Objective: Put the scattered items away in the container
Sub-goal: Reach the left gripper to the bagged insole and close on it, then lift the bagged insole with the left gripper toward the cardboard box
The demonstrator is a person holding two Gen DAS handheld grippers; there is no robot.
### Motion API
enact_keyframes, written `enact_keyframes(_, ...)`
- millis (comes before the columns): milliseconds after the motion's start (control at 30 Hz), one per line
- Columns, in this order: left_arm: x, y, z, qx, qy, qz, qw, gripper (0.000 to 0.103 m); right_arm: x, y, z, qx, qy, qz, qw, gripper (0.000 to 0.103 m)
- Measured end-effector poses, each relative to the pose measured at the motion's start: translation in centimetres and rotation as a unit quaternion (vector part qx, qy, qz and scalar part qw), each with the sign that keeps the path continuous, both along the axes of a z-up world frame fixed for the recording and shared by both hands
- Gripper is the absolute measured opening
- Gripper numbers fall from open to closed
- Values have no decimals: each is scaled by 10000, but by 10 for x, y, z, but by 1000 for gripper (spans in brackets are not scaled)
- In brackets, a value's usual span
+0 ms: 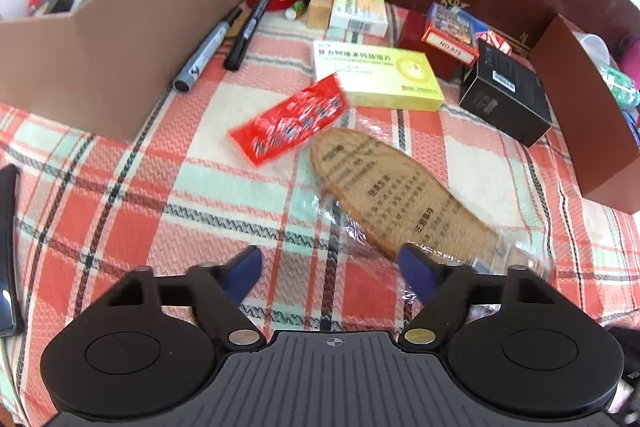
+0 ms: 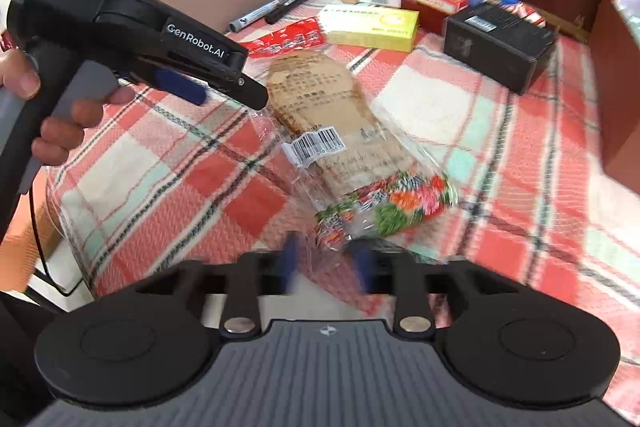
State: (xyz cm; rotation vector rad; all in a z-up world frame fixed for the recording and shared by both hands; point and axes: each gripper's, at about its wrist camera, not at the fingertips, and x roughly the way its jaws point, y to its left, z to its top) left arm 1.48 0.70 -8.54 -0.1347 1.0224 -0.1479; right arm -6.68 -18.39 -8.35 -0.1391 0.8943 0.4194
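We take the open tan cardboard box [image 1: 132, 39] as our landmark, since it looks like the container: red, white and black odds and ends already lie inside it, though we cannot tell them apart clearly. Much is left outside on the red, white and mint plaid cloth [image 1: 120, 211] that covers the surface. Two dark marker pens [image 1: 218, 45] lie just beside the box's near wall; a little further from it sit a flat red foil packet [image 1: 290, 125], a long yellow medicine carton [image 1: 376, 75] and a smaller yellow carton [image 1: 358, 9] behind it. Well apart from the box stand a glossy black box [image 1: 504, 99] and a red-and-blue card pack [image 1: 452, 29], close to a dark brown box [image 1: 580, 115] on the far side. The item in hand is a tan woven insole in clear plastic wrap [image 2: 332, 131], lying on the cloth well short of the tan box. Our right gripper [image 2: 326, 263] has its blue pads drawn close on either side of the wrap's floral end, but motion blur keeps us from telling whether it truly pinches the plastic. Our left gripper [image 1: 332, 267] stands wide open, holding nothing, one pad at the edge of the wrap. We judge the tidying partly done, with most loose things yet to go in.
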Motion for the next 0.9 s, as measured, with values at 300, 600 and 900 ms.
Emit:
enact_keyframes(300,2,5,-16,-716,-9,430,9965,95,17,-17,11,-344,-446,-278,9980,82)
enact_keyframes(600,22,-10,-19,-565,-23,-60,9984,100,47,-19,-3,-246,-280,-110,9992,87)
enact_keyframes(900,57,-15,-16,-785,12,6,9969,37,53,4,-14,44,80,393,9992,82)
